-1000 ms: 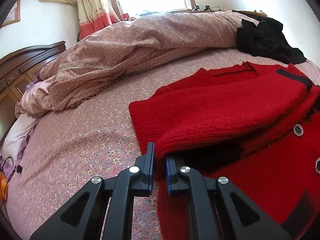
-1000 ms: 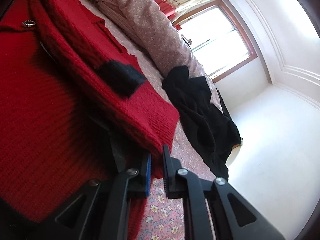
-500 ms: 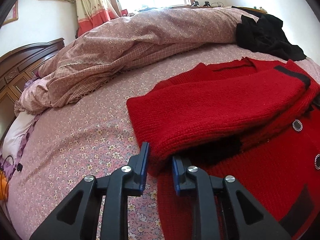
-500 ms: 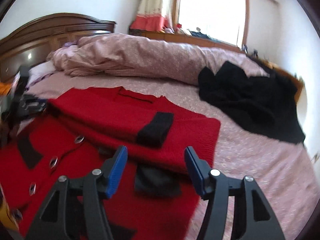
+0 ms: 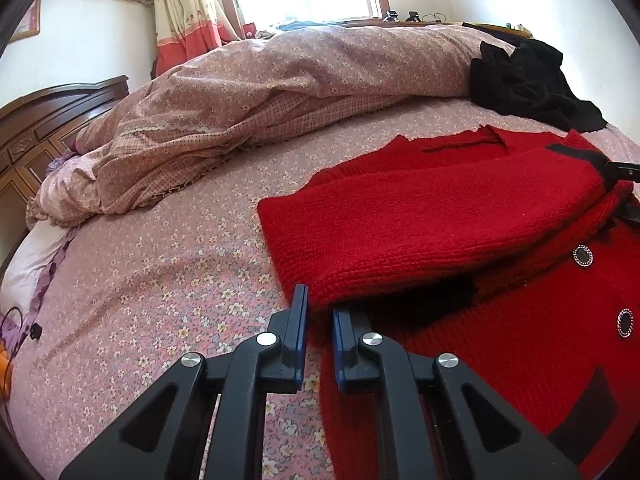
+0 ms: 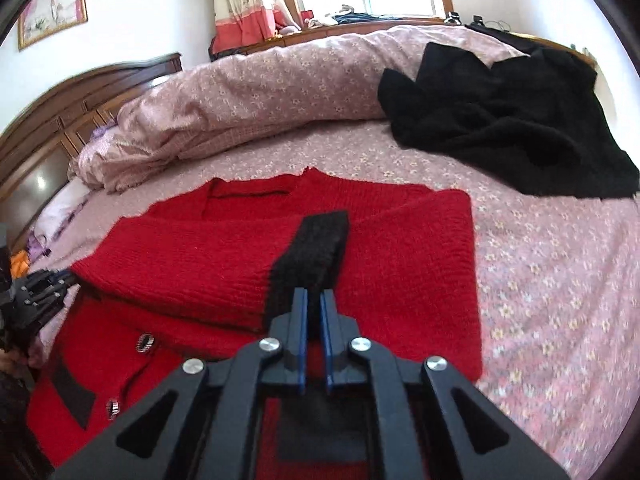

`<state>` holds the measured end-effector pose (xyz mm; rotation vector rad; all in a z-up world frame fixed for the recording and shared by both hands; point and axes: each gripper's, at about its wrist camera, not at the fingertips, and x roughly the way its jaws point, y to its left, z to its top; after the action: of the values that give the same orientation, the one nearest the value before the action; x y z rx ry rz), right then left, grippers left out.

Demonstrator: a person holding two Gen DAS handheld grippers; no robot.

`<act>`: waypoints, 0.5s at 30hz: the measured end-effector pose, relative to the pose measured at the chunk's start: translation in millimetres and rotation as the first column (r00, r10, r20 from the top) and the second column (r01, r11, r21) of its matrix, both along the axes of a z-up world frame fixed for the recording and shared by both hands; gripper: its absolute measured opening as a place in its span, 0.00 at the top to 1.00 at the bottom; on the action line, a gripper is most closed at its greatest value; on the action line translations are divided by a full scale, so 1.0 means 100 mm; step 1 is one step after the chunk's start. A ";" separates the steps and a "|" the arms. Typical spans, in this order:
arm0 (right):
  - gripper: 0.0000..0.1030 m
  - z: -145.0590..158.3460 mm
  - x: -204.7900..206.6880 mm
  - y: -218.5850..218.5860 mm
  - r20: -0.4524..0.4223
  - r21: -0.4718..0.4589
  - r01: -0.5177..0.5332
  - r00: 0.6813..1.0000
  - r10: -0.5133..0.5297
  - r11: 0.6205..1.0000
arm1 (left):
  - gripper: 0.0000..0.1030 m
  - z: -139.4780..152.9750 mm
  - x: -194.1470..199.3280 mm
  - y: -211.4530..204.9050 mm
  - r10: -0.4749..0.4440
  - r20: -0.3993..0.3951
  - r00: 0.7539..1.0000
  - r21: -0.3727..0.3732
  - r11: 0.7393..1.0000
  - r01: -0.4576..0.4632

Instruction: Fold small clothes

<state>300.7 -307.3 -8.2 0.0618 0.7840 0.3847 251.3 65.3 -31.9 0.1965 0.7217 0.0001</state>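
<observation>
Change: right gripper (image 6: 314,312) was spread wide above the cardigan half a second ago, and a second ago its view was rolled over on its side; now it is level and narrowed onto the black cuff. Left gripper (image 5: 318,322) widened slightly midway and is back to its earlier narrow gap, in the same place.
Bed (image 5: 168,264): pink floral sheet, the surface under everything; dark wooden headboard (image 6: 68,120) at the far left.
Quilt (image 5: 280,76): bunched in a long ridge across the far side, well apart from the cardigan.
Cardigan (image 6: 400,248): red knit, lying flat on the sheet in the middle of the bed, button front up, with both sleeves folded in across the chest (upper part stacked in layers).
Black garment (image 6: 500,128): crumpled heap on the sheet beyond the cardigan's right side, not touching it.
Cuff (image 6: 316,248): black end of the top sleeve, raised off the layers below, running into the right gripper.
Right gripper state: jaws closed to a thin slot, pinching the cuff's near edge.
Left gripper state: jaws drawn nearly together at the folded sleeve's left corner; red knit sits in the gap (pad contact not clear from this angle).
Buttons (image 5: 583,255): dark with bright rims, in a row down the cardigan front.
</observation>
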 end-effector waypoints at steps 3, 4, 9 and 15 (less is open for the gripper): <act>0.95 0.05 -0.06 -0.01 0.006 0.006 0.002 1.000 -0.002 1.000 | 0.96 0.01 -0.01 0.04 0.002 -0.006 1.000 -0.013 1.000 -0.002; 0.95 0.06 -0.08 0.00 0.008 0.001 0.000 1.000 0.000 1.000 | 0.96 0.01 -0.02 0.05 0.006 -0.004 1.000 -0.014 1.000 -0.006; 0.94 0.07 -0.11 -0.05 0.007 0.036 0.019 1.000 -0.020 0.999 | 0.96 0.01 -0.04 0.08 0.010 -0.013 1.000 -0.031 0.999 -0.011; 0.72 -0.04 -0.08 -0.08 -0.009 -0.025 0.055 0.998 -0.055 0.998 | 0.83 -0.05 -0.11 0.12 0.009 -0.086 0.996 -0.073 0.997 -0.015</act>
<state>292.6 -314.9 -11.8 0.0625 0.7951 0.3226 239.9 77.0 -37.1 0.1224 0.8067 -0.0238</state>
